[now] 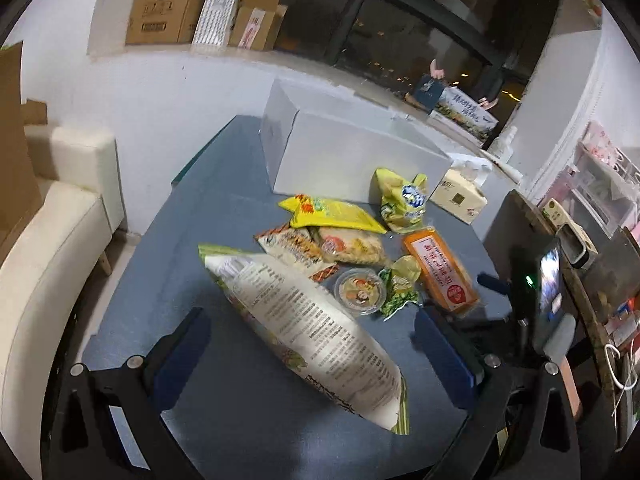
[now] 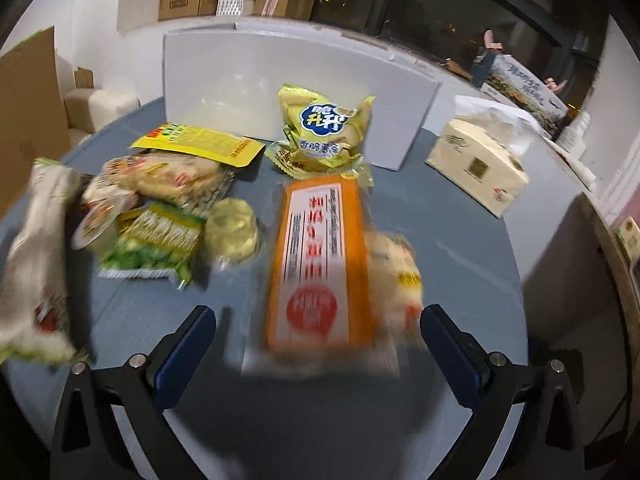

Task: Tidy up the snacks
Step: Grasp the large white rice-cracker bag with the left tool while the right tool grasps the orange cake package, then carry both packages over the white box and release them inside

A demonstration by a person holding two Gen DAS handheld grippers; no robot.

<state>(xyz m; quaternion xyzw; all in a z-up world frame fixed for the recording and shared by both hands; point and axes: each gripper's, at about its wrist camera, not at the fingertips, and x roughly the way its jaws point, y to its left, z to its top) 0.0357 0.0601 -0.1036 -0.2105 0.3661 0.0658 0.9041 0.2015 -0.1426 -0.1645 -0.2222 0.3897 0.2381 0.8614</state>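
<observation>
Snacks lie on a blue table (image 1: 132, 320). A long white printed bag (image 1: 308, 328) lies between the fingers of my open left gripper (image 1: 312, 344); it also shows at the left of the right wrist view (image 2: 36, 264). My open right gripper (image 2: 318, 336) straddles the near end of an orange packet (image 2: 320, 264), also in the left wrist view (image 1: 442, 274). Beyond lie a yellow flat pack (image 2: 200, 144), a yellow chip bag (image 2: 324, 132), a beige cracker bag (image 2: 176, 180), a round cup (image 1: 360, 292) and a green pea packet (image 2: 160, 244). The right gripper's body (image 1: 536, 300) shows at the right of the left wrist view.
A white closed box (image 1: 344, 148) stands at the table's back. A tissue box (image 2: 476, 168) sits at the right. A cream sofa (image 1: 52, 232) is left of the table. Cardboard boxes (image 1: 172, 0) stand on the sill. Cluttered shelves (image 1: 600, 200) are at the right.
</observation>
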